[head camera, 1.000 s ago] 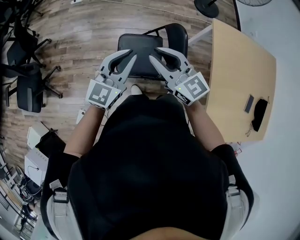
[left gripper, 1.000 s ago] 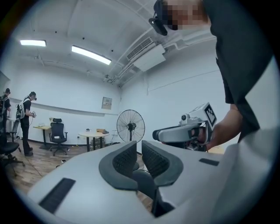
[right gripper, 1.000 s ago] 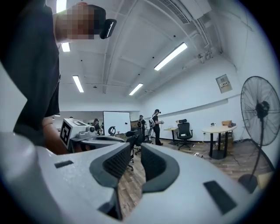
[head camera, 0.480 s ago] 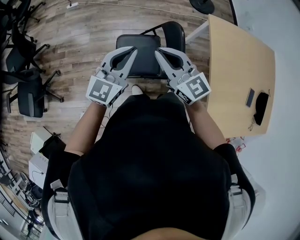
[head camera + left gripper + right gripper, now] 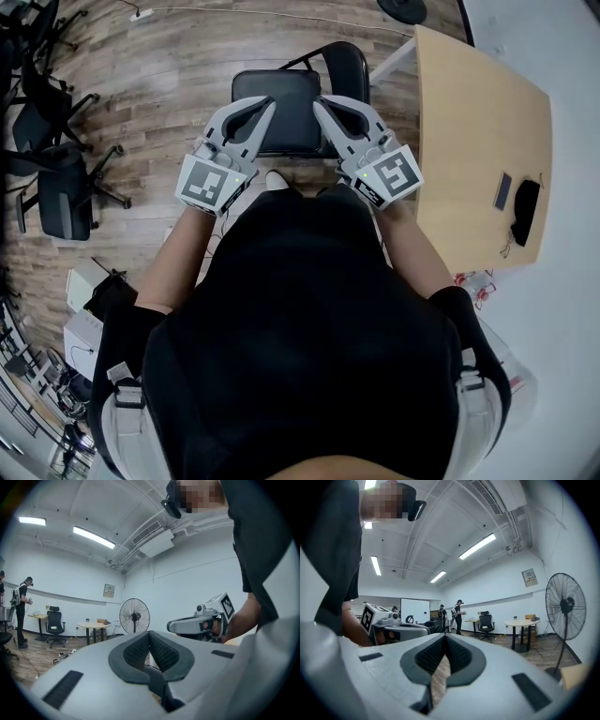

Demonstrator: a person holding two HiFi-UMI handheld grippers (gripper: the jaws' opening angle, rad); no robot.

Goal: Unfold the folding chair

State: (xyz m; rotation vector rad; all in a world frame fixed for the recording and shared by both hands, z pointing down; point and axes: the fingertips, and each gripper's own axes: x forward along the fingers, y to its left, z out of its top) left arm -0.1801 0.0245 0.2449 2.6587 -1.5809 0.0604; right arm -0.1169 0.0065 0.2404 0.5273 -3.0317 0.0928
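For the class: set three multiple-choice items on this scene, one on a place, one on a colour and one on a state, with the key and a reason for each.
1. Where is the folding chair relative to the wooden table in the head view?
A. On top of it
B. To its left
C. To its right

2. What colour is the chair?
A. Black
B. Red
C. White

3. How are the left tongs and right tongs?
A. Both shut, empty
B. Both clamped on the chair
C. Both wide open

Key:
1. B, it stands on the floor left of the table.
2. A, seat and backrest are black.
3. A, in each gripper view the pads meet with nothing between them.
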